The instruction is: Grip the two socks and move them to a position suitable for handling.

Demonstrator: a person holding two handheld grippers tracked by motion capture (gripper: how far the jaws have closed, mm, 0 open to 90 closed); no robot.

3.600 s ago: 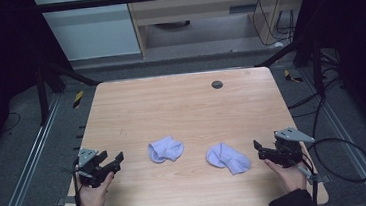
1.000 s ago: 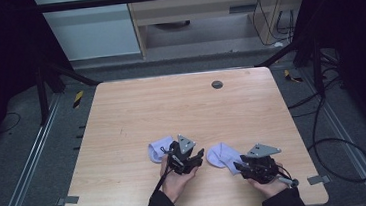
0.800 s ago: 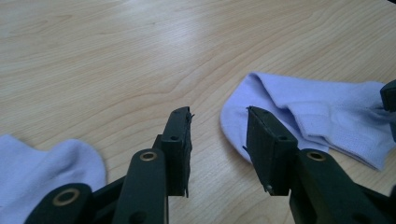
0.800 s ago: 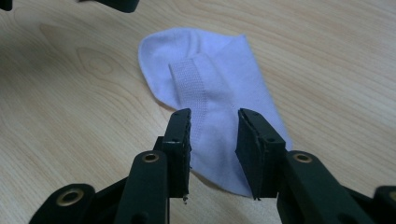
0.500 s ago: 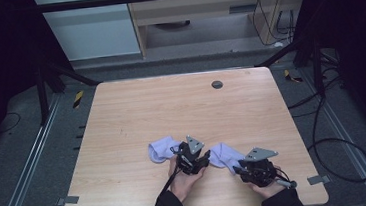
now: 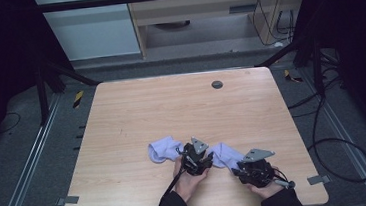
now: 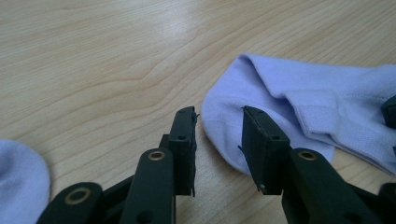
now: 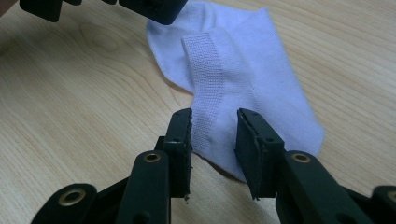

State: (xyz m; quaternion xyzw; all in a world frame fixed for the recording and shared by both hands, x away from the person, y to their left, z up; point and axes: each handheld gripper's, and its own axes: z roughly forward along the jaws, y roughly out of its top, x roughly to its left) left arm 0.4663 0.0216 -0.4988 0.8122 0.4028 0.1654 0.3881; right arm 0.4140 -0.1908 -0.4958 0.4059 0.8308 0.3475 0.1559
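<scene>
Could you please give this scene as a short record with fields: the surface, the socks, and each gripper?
surface: wooden table
right sock: pale lilac sock, lying flat between both grippers
left sock: second lilac sock, bunched, beside the left gripper
left gripper: jaws have just been closing, straddling the right sock's rounded end, not yet pinching
right gripper: jaws apart over the same sock's other end, by its ribbed band

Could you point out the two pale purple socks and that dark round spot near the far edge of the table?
left sock (image 6: 159, 150), high view, on its rounded end.
right sock (image 8: 243, 79), right gripper view, on the flat middle beside the ribbed cuff.
dark round spot (image 6: 217, 84), high view, on its centre.
</scene>
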